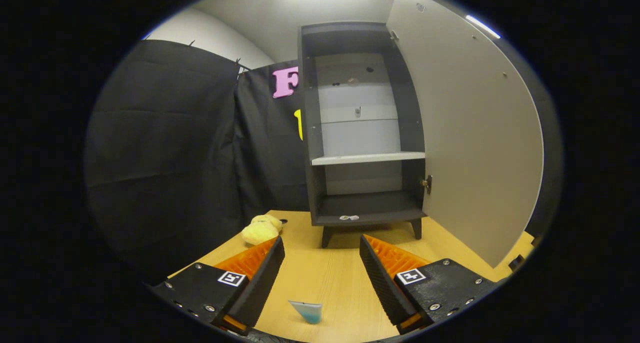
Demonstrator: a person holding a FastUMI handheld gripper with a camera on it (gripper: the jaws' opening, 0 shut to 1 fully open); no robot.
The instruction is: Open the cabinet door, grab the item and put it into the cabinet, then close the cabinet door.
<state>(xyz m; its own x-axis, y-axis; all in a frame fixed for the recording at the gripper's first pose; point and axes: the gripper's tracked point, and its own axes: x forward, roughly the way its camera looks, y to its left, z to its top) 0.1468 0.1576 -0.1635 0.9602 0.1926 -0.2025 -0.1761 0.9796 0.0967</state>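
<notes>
A tall dark cabinet (361, 128) stands on short legs at the far side of the wooden table (330, 278). Its door (470, 133) is swung wide open to the right, showing a pale shelf (368, 158) and an empty lower compartment. A yellow plush toy (261, 229) lies on the table left of the cabinet, just beyond my left finger. My gripper (322, 245) is open above the table, fingers pointing at the cabinet's base, with nothing between them.
A small blue and white object (307, 311) lies on the table between the finger bases, close to me. Black cloth walls (170, 148) close in the left and back. The open door blocks the right side.
</notes>
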